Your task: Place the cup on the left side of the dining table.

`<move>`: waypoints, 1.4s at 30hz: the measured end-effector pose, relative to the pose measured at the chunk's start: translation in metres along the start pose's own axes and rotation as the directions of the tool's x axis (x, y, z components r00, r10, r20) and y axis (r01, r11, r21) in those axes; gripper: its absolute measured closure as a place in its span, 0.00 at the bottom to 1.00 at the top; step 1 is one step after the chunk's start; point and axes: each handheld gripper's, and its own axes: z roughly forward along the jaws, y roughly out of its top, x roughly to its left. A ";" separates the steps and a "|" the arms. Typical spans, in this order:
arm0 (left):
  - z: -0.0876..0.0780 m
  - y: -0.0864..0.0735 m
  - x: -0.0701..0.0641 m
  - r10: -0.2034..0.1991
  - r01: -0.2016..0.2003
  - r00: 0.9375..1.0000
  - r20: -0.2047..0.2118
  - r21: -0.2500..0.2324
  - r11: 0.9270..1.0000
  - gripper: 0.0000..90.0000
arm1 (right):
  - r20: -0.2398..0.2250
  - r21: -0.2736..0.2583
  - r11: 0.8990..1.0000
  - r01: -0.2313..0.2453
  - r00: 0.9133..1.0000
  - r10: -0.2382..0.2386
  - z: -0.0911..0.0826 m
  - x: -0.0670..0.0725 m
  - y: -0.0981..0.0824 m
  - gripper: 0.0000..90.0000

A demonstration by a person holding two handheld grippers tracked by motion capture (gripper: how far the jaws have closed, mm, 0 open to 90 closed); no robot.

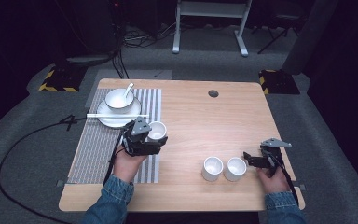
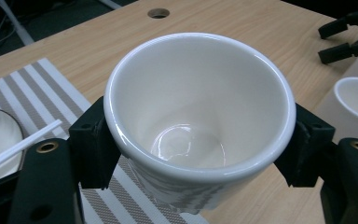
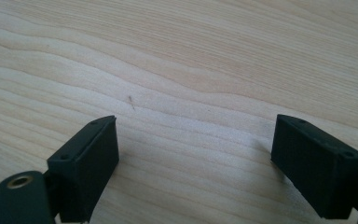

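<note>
Evidently clamping a white ceramic cup [image 2: 199, 116] between the left gripper [image 1: 145, 138] jaws over the striped placemat [image 1: 93, 149] edge, beside the plate; right gripper [image 3: 196, 163] spread wide over bare wooden table [image 3: 191, 56]

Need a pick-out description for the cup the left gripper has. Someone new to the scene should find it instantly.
Start at the striped placemat on the table's left half, with the plate and bowl at its far end. At the mat's right edge, the left gripper clamps a white handleless cup. The other two white cups stand ungripped near the right gripper.
</note>
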 end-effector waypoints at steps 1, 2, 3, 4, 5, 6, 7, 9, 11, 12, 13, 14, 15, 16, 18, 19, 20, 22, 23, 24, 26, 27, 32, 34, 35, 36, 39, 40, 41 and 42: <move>0.000 0.000 0.001 0.002 -0.002 1.000 -0.009 -0.002 1.000 0.30 | 0.000 0.000 1.000 0.000 1.000 0.000 0.000 0.000 0.000 0.17; 0.000 0.001 0.003 0.009 -0.009 1.000 -0.017 -0.002 1.000 0.30 | 0.000 0.000 1.000 0.000 1.000 0.000 0.000 0.000 0.000 0.17; 0.000 0.001 0.005 0.010 -0.010 0.999 -0.034 -0.005 1.000 0.30 | 0.000 0.000 1.000 0.000 1.000 0.000 0.000 0.000 0.000 0.17; 0.000 0.001 0.006 0.011 -0.011 0.999 -0.042 -0.005 1.000 0.30 | 0.000 0.000 1.000 0.000 1.000 0.000 0.000 0.000 0.000 0.17; 0.000 0.001 0.010 0.002 -0.002 0.999 -0.052 -0.010 1.000 0.30 | 0.000 0.000 1.000 0.000 1.000 0.000 0.000 0.000 0.000 0.17; 0.000 0.001 0.012 -0.003 0.002 0.998 -0.057 -0.011 1.000 0.30 | 0.000 0.000 1.000 0.000 1.000 0.000 0.000 0.000 0.000 0.17; -0.001 0.001 0.016 -0.013 0.012 0.998 -0.067 -0.022 1.000 0.30 | 0.000 0.000 1.000 0.000 1.000 0.000 0.000 0.000 0.000 0.17; -0.003 0.001 0.022 -0.034 0.031 0.996 -0.080 -0.040 0.999 0.30 | 0.000 0.000 1.000 0.000 1.000 0.000 0.000 0.000 0.000 0.17; -0.004 0.000 0.029 -0.048 0.043 0.994 -0.098 -0.051 0.998 0.30 | 0.000 0.000 1.000 0.000 1.000 0.000 0.000 0.000 0.000 0.17; -0.004 0.000 0.030 -0.053 0.047 0.993 -0.108 -0.056 0.997 0.30 | 0.000 0.000 1.000 0.000 1.000 0.000 0.000 0.000 0.000 0.17; -0.003 -0.001 0.033 -0.058 0.052 0.991 -0.119 -0.057 0.997 0.30 | 0.000 0.000 1.000 0.000 1.000 0.000 0.000 0.000 0.000 0.17; -0.003 -0.001 0.035 -0.063 0.055 0.990 -0.126 -0.061 0.997 0.30 | 0.000 0.000 1.000 0.000 1.000 0.000 0.000 0.000 0.000 0.17; -0.002 -0.002 0.039 -0.072 0.063 0.988 -0.134 -0.068 0.996 0.30 | 0.000 0.000 1.000 0.000 1.000 0.000 0.000 0.000 0.000 0.17; -0.002 -0.002 0.039 -0.072 0.063 0.988 -0.134 -0.068 0.996 0.30 | 0.000 0.000 1.000 0.000 1.000 0.000 0.000 0.000 0.000 0.17; 0.000 -0.003 0.045 -0.092 0.080 0.983 -0.159 -0.081 0.994 0.30 | 0.000 0.000 1.000 0.000 1.000 0.000 0.000 0.000 0.000 0.17; 0.000 -0.003 0.045 -0.092 0.080 0.983 -0.159 -0.081 0.994 0.30 | 0.000 0.000 1.000 0.000 1.000 0.000 0.000 0.000 0.000 0.17; 0.002 -0.004 0.048 -0.104 0.091 0.980 -0.170 -0.087 0.992 0.30 | 0.000 0.000 1.000 0.000 1.000 0.000 0.000 0.000 0.000 0.17; 0.005 -0.005 0.051 -0.123 0.107 0.976 -0.177 -0.098 0.989 0.30 | 0.000 0.000 1.000 0.000 1.000 0.000 0.000 0.000 0.000 0.17; 0.006 -0.005 0.053 -0.132 0.114 0.976 -0.176 -0.106 0.988 0.30 | 0.000 0.000 1.000 0.000 1.000 0.000 0.000 0.000 0.000 0.17; 0.008 -0.006 0.055 -0.140 0.121 0.974 -0.177 -0.116 0.986 0.30 | 0.000 0.000 1.000 0.000 1.000 0.000 0.000 0.000 0.000 0.17; 0.011 -0.007 0.059 -0.156 0.136 0.971 -0.182 -0.120 0.983 0.30 | 0.000 0.000 1.000 0.000 1.000 0.000 0.000 0.000 0.000 0.17; 0.012 -0.008 0.061 -0.163 0.142 0.969 -0.185 -0.119 0.983 0.30 | 0.000 0.000 1.000 0.000 1.000 0.000 0.000 0.000 0.000 0.17; 0.023 -0.014 0.069 -0.189 0.171 0.962 -0.198 -0.106 0.980 0.30 | 0.000 0.000 1.000 0.000 1.000 0.000 0.000 0.000 0.000 0.17; 0.028 -0.018 0.073 -0.213 0.196 0.957 -0.195 -0.101 0.975 0.30 | 0.000 0.000 1.000 0.000 1.000 0.000 0.000 0.000 0.000 0.17; 0.031 -0.020 0.074 -0.220 0.204 0.955 -0.199 -0.099 0.974 0.30 | 0.000 0.000 1.000 0.000 1.000 0.000 0.000 0.000 0.000 0.17; 0.033 -0.022 0.074 -0.226 0.210 0.953 -0.203 -0.096 0.973 0.30 | 0.000 0.000 1.000 0.000 1.000 0.000 0.000 0.000 0.000 0.17; 0.039 -0.026 0.076 -0.221 0.209 0.951 -0.218 -0.075 0.975 0.30 | 0.000 0.000 1.000 0.000 1.000 0.000 0.000 0.000 0.000 0.17; 0.041 -0.028 0.076 -0.219 0.210 0.950 -0.220 -0.065 0.976 0.30 | 0.000 0.000 1.000 0.000 1.000 0.000 0.000 0.000 0.000 0.17; 0.043 -0.029 0.077 -0.216 0.208 0.951 -0.223 -0.058 0.976 0.30 | 0.000 0.000 1.000 0.000 1.000 0.000 0.000 0.000 0.000 0.17; 0.045 -0.031 0.077 -0.214 0.209 0.950 -0.226 -0.049 0.977 0.30 | 0.000 0.000 1.000 0.000 1.000 0.000 0.000 0.000 0.000 0.17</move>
